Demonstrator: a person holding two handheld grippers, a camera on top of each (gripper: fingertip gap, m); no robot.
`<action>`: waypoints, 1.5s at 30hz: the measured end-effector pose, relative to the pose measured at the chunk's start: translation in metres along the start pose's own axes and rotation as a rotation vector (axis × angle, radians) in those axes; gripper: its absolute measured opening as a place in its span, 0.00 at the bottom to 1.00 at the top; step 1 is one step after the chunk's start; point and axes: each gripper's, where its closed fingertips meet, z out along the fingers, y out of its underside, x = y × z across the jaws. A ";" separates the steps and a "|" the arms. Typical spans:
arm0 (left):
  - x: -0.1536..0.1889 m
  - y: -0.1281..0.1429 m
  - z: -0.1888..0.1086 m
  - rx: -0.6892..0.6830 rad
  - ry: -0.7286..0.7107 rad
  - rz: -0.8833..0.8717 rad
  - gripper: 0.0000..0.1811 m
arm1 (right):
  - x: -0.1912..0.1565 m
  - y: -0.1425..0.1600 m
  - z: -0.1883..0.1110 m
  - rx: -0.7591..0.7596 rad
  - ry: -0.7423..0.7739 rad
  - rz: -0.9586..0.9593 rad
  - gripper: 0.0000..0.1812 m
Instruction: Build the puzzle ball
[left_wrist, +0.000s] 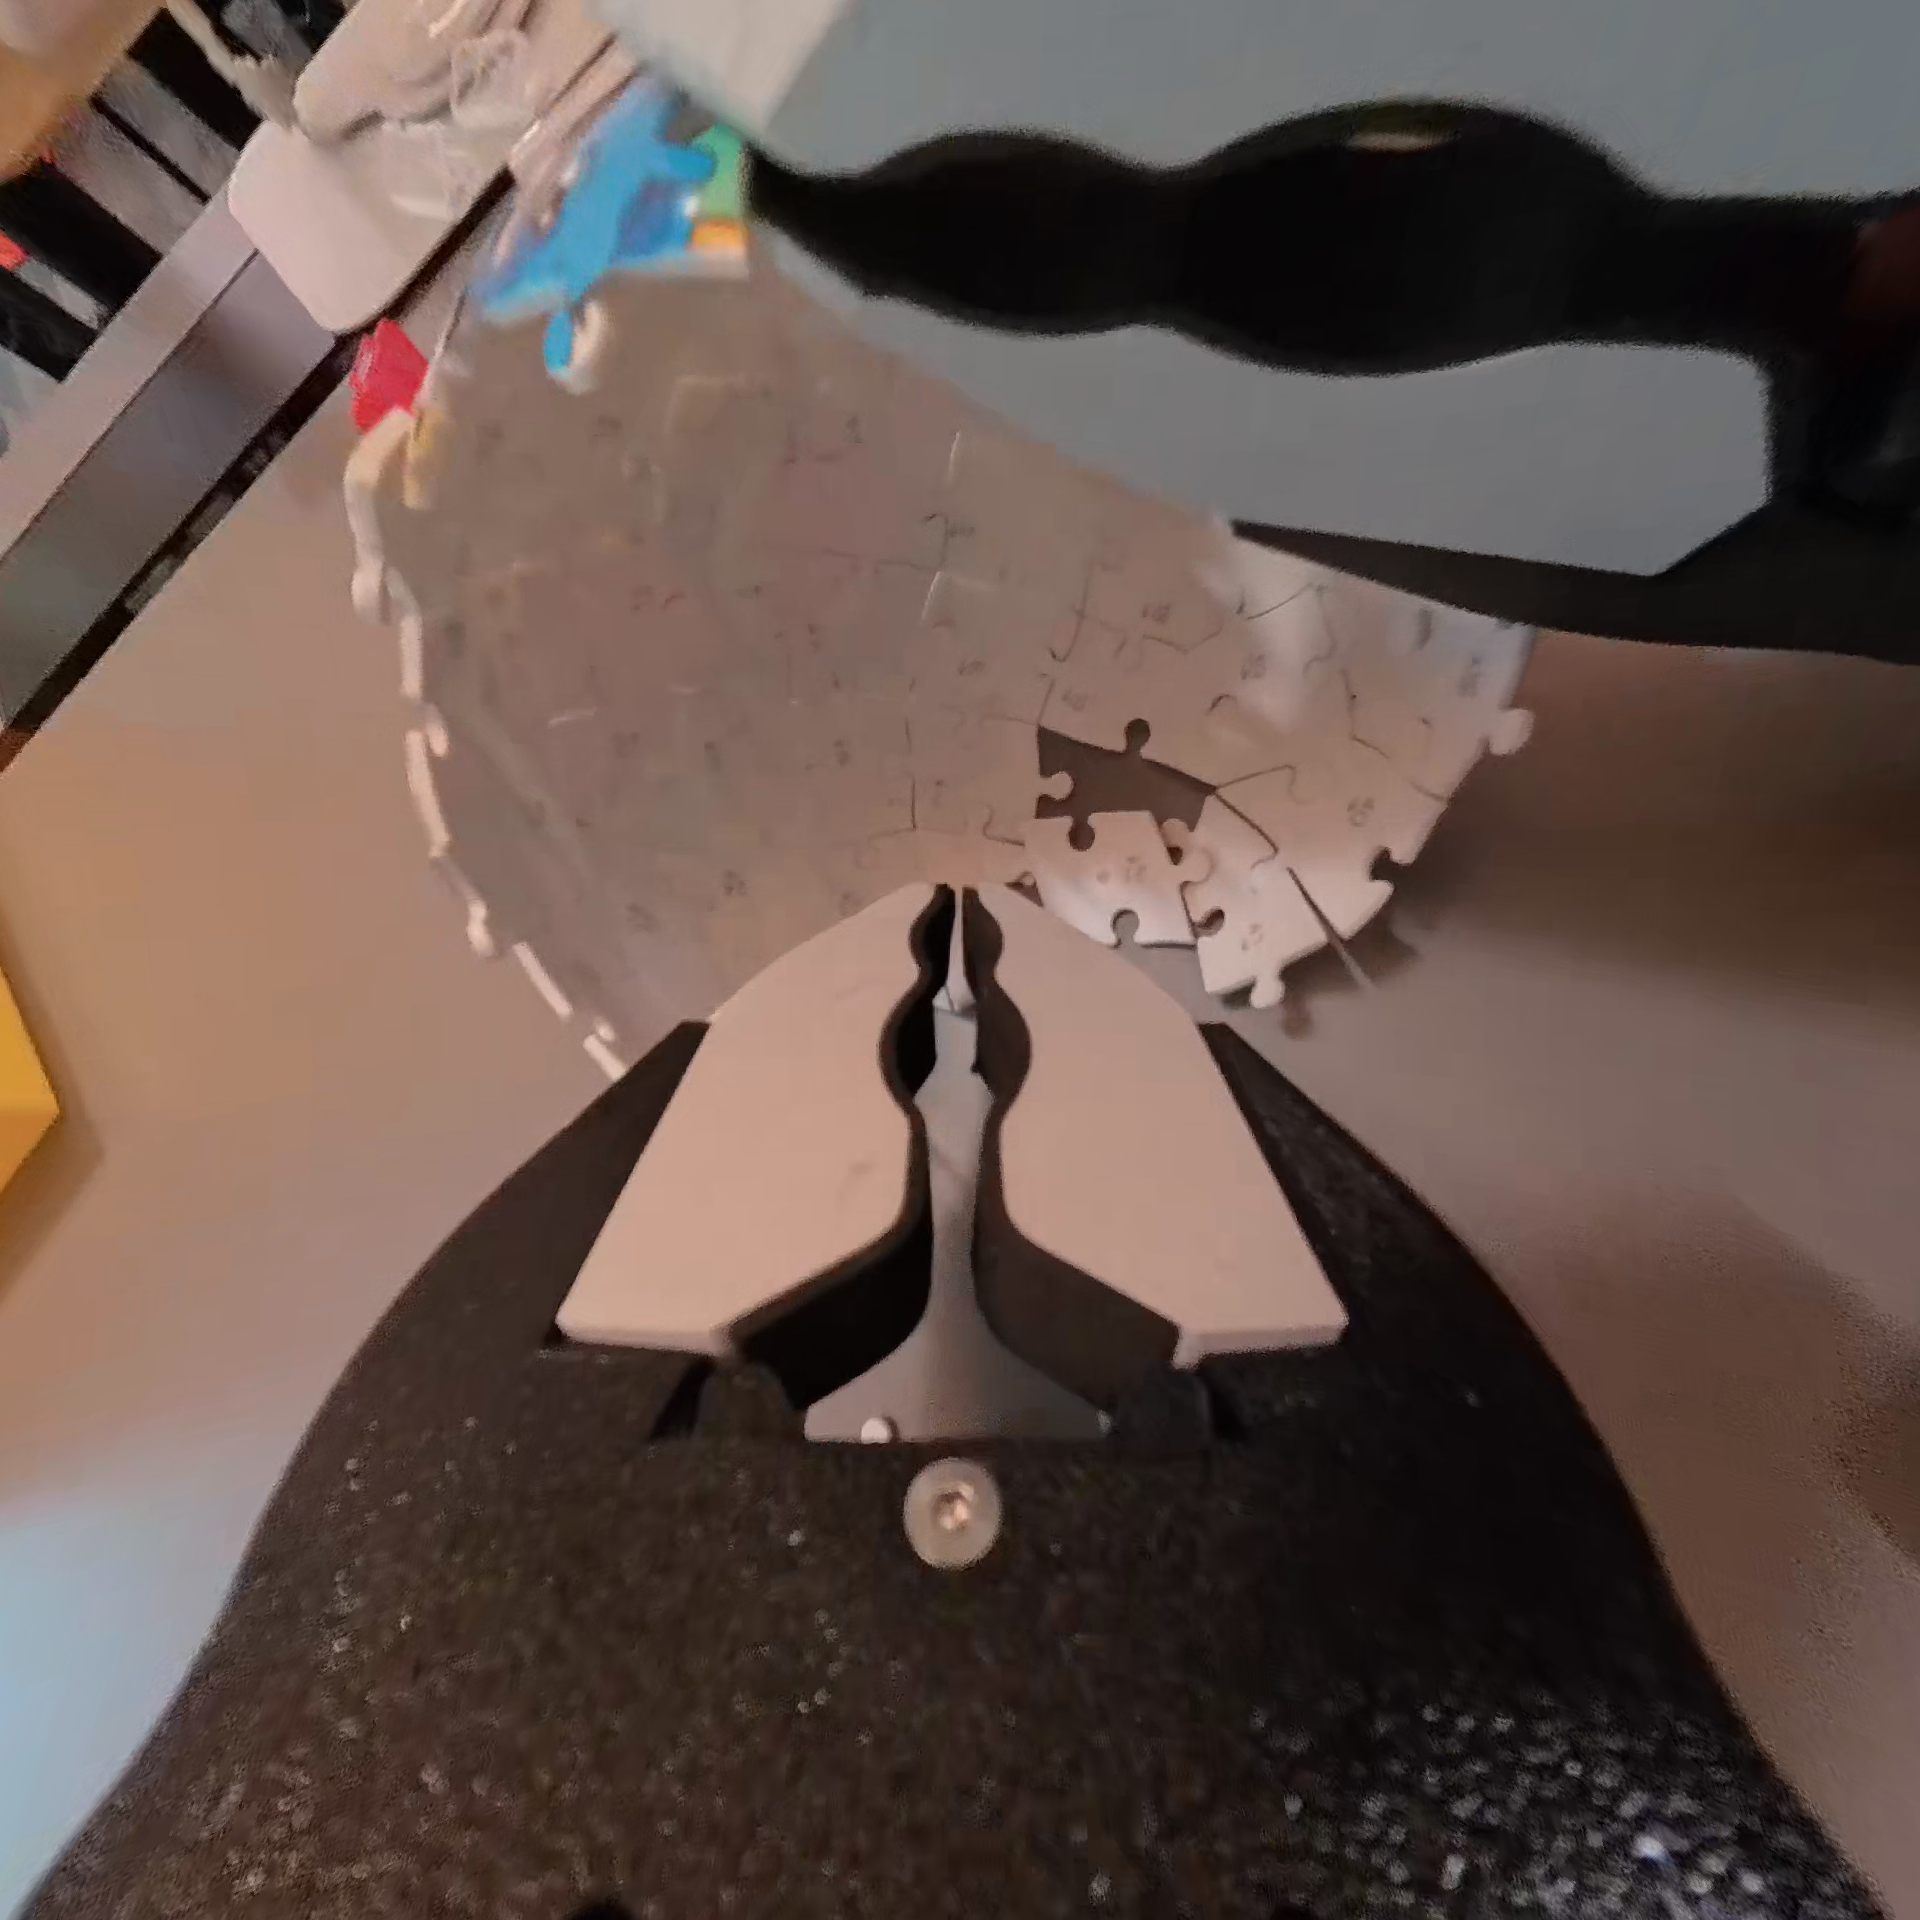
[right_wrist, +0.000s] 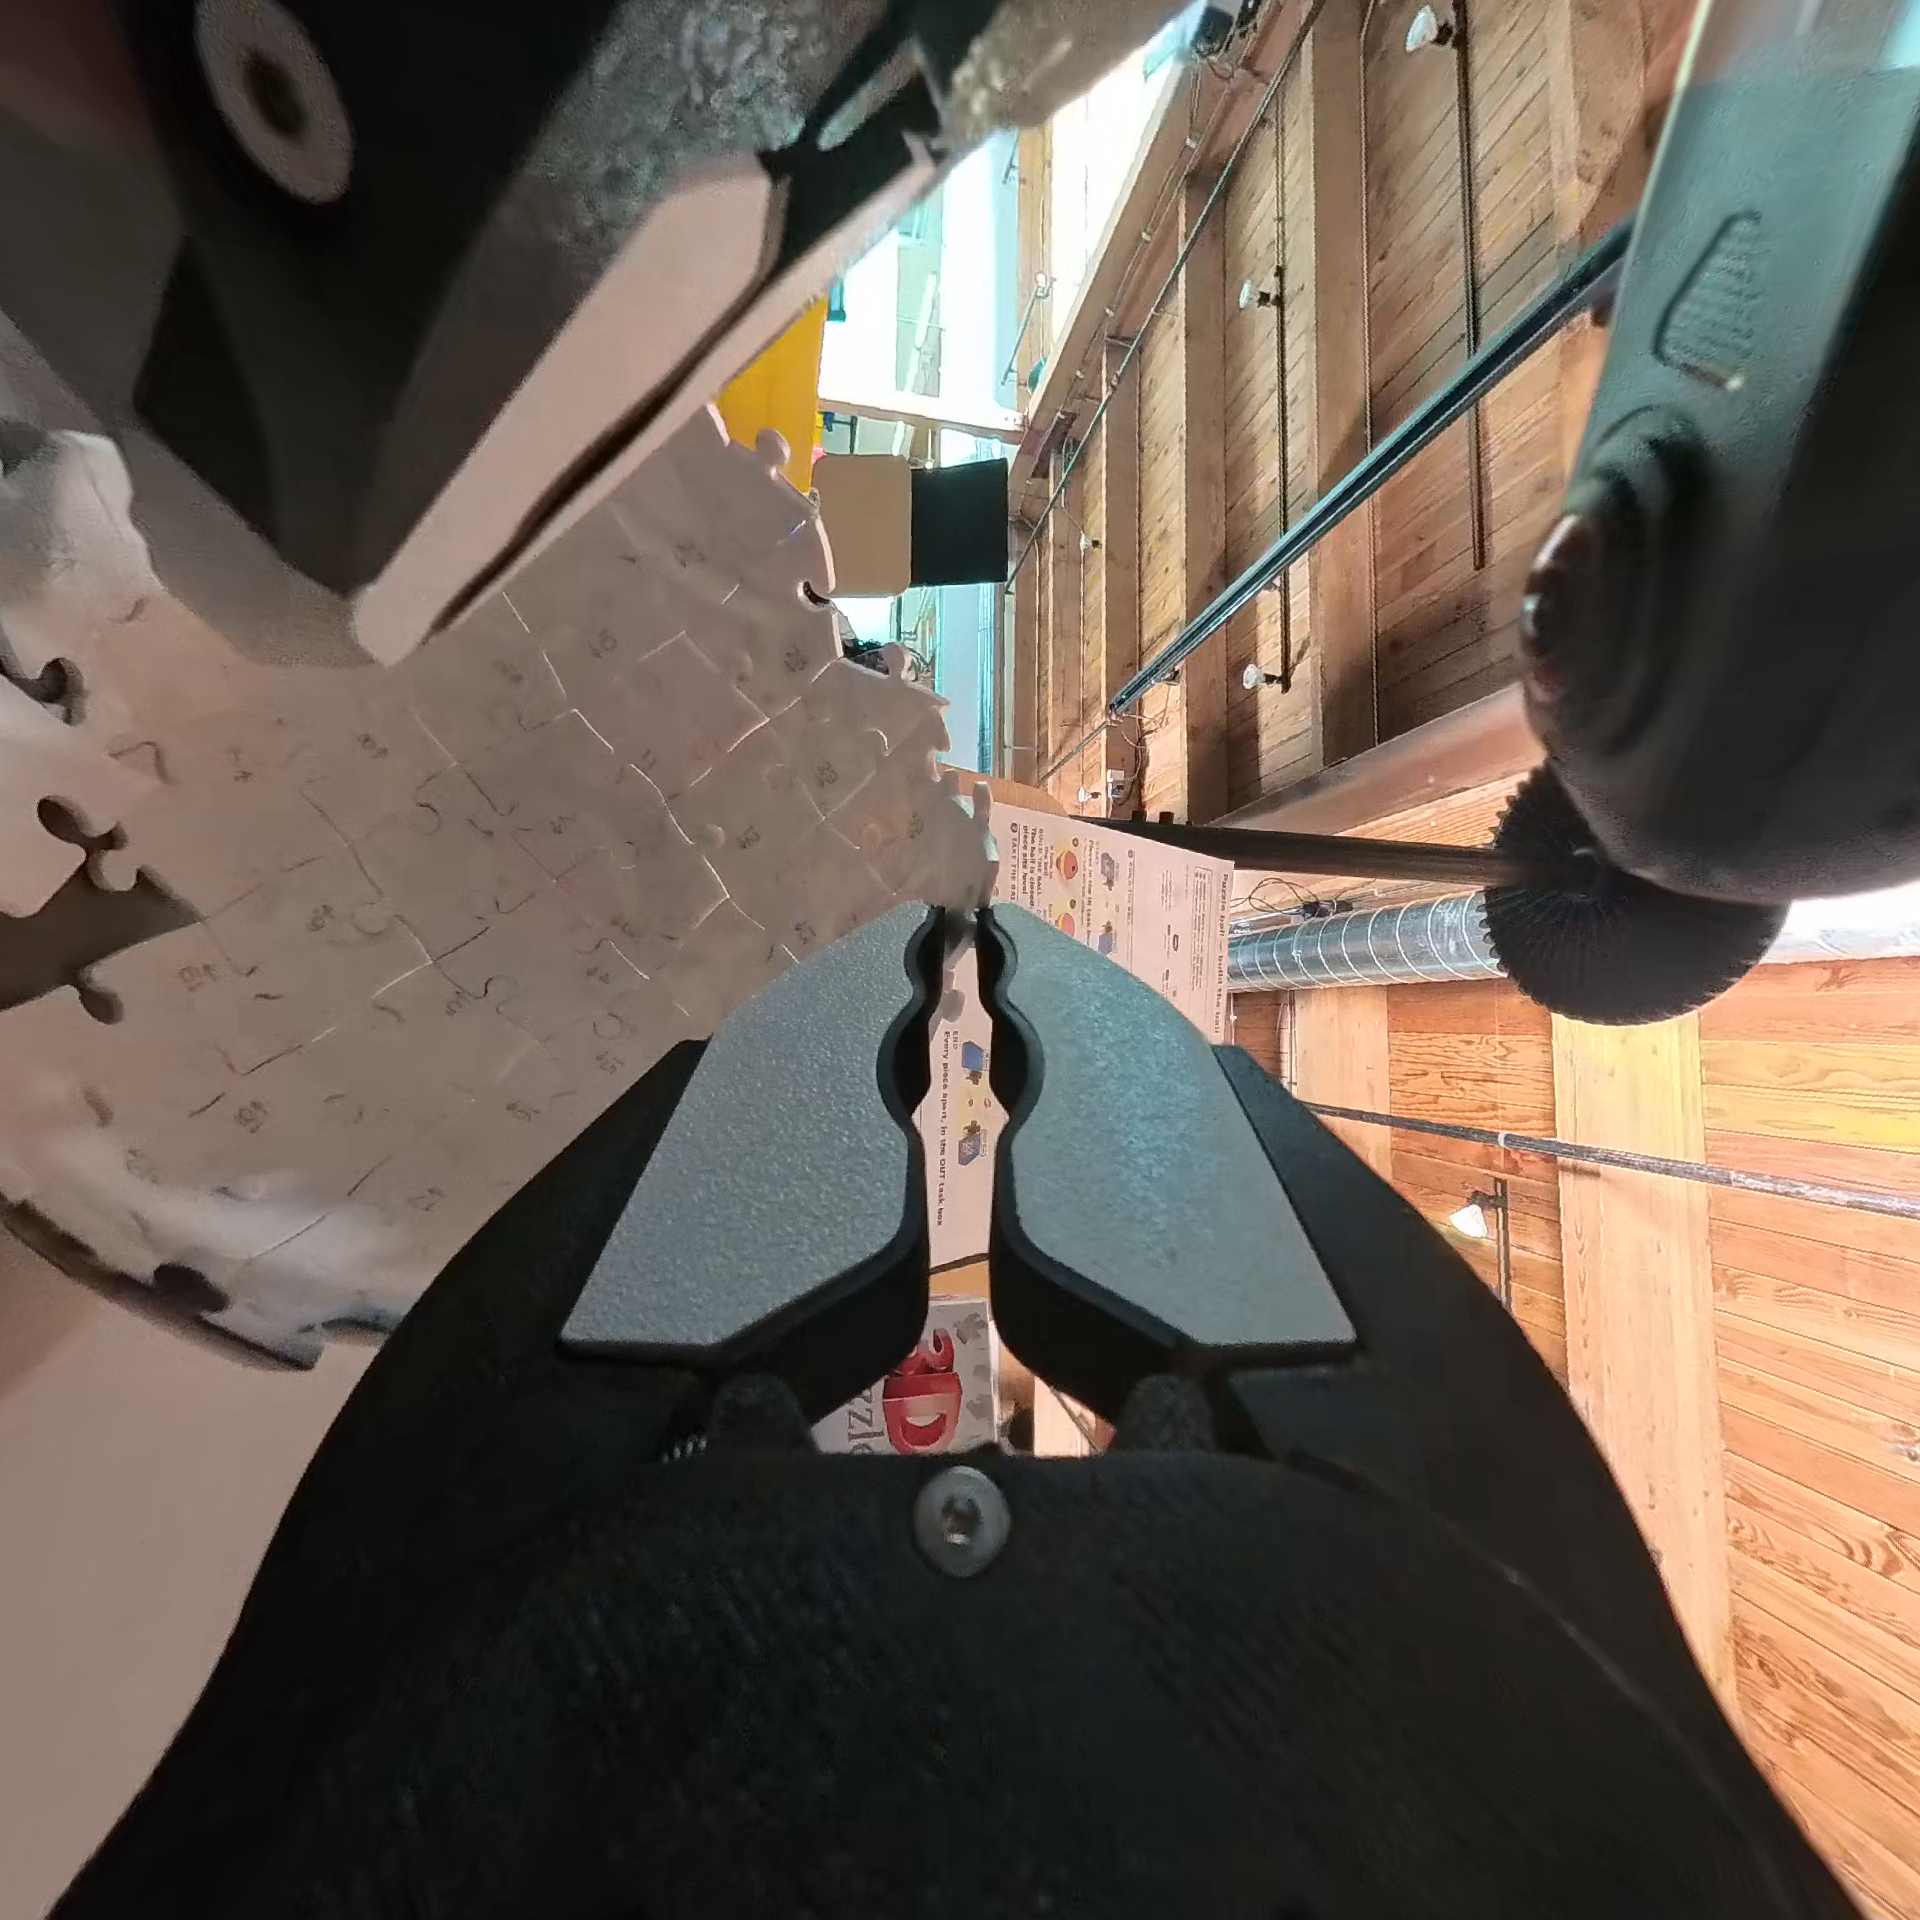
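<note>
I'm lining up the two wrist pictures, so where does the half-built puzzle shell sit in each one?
Left wrist view: the puzzle shell fills the centre, its white inner side showing, edge pinched by the left gripper.
Right wrist view: the puzzle shell covers the left half, edge pinched by the right gripper.
Shared landmark: the missing-piece gap, at the far left edge in the right view.

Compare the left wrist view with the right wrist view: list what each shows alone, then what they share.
Left wrist only: the tabletop, a red piece and blue pieces at the shell's far edge.

Right wrist only: wooden ceiling, a camera, an instruction sheet.

Both: the white curved puzzle shell, with the left gripper and right gripper each pinching its edge.
</note>
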 end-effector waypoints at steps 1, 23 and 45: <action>0.002 -0.003 0.001 0.008 0.006 0.015 0.02 | 0.000 0.000 0.000 -0.001 0.001 0.002 0.03; 0.016 -0.004 0.019 -0.045 0.097 -0.033 0.09 | -0.003 0.006 0.002 -0.012 0.010 0.051 0.03; 0.011 0.002 0.021 -0.076 0.052 0.036 0.01 | -0.003 0.004 0.003 -0.009 0.018 0.034 0.03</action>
